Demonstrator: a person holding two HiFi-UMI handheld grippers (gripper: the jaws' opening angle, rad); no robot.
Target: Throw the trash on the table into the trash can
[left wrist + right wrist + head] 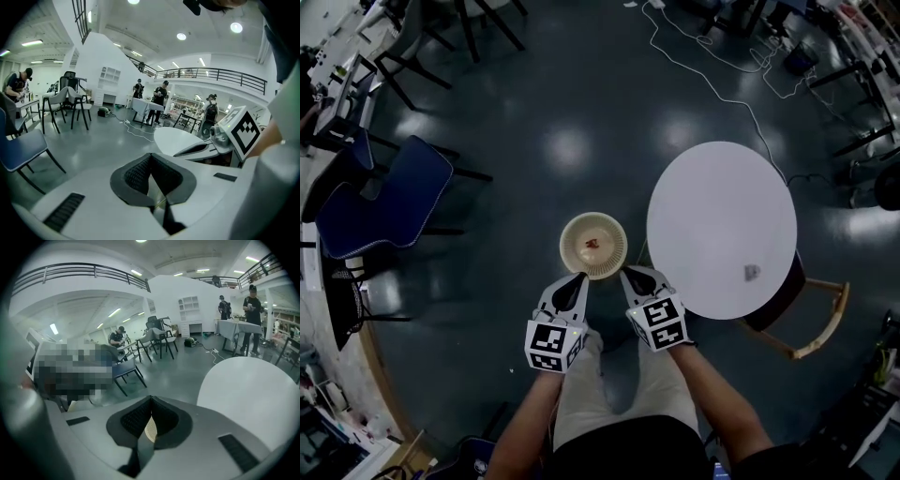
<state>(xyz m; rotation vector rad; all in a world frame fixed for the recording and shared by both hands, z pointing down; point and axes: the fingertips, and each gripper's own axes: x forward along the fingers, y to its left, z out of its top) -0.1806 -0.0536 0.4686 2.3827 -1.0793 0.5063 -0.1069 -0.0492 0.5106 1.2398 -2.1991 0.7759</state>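
Left tool and right tool, both clamped on the trash can rim, hold it beside the table, presumably to reach the trash.

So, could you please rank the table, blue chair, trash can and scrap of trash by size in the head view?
1. round white table
2. blue chair
3. trash can (nearer the camera, so it may look oversized)
4. scrap of trash

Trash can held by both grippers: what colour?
Cream, wall and rim alike. The trash can has a small reddish scrap lying inside. The head view shows it best.
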